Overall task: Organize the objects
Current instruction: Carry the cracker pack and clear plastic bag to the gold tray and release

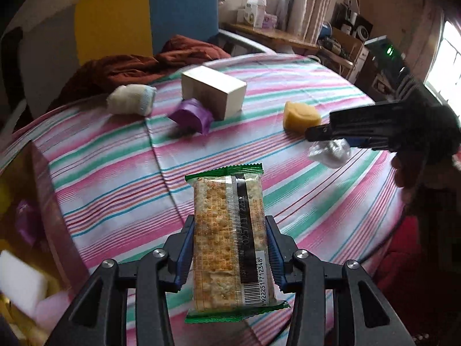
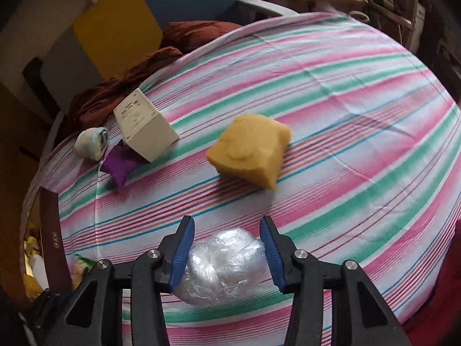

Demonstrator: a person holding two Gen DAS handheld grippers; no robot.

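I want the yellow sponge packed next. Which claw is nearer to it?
Right. The right claw, shut on a crumpled plastic bag, sits just beside the yellow sponge. The left claw, holding a cracker packet, is farther back.

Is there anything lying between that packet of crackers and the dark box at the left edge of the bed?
Nothing visible does. The cracker packet is clamped in the left gripper, and only bare striped sheet lies between it and the dark box at the left edge. The purple piece and the rolled sock lie farther back.
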